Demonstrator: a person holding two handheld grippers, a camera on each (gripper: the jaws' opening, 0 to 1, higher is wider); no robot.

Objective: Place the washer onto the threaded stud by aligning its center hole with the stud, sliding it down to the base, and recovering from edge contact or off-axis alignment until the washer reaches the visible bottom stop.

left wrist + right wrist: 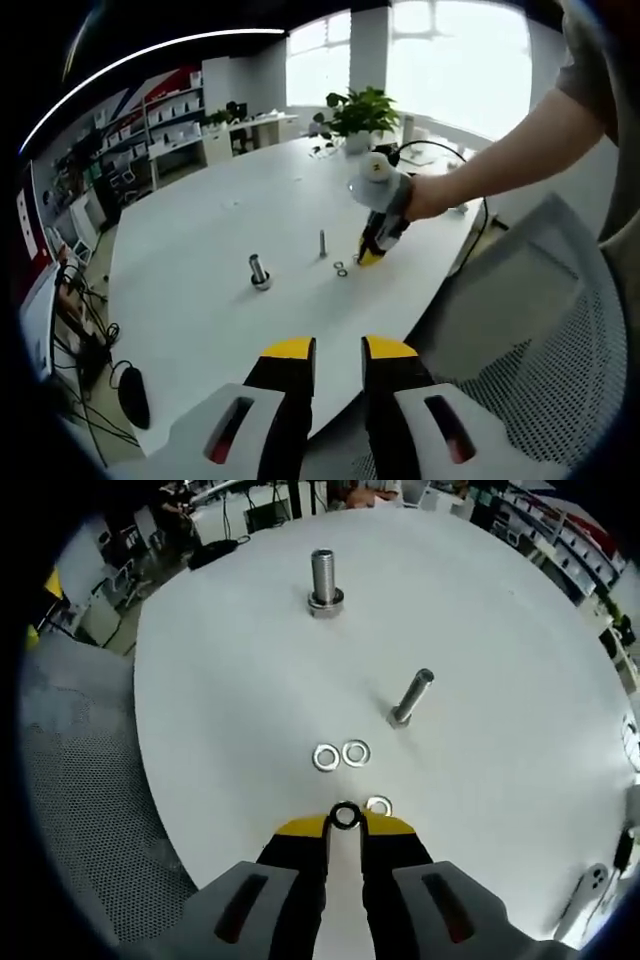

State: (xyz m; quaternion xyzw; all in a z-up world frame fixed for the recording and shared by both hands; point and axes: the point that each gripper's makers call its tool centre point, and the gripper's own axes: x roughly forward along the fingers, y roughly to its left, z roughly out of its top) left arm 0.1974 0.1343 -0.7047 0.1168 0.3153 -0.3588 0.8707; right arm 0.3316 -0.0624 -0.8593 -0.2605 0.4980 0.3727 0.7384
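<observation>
currently the right gripper (345,825) has its yellow-tipped jaws clamped on a washer (345,816), a thin dark-looking metal ring held on edge at the very tips, likely so the hole stays free for threading. another washer (379,805) lies just beside the tips, and two bright flat washers (340,754) lie touching on the smooth white table (500,630). beyond them the slim threaded stud (412,696) stands upright, and a thicker stud (324,581) with a nut-like base stands farther off. left gripper (338,350) hangs back off the table edge, jaws slightly apart, empty.
</observation>
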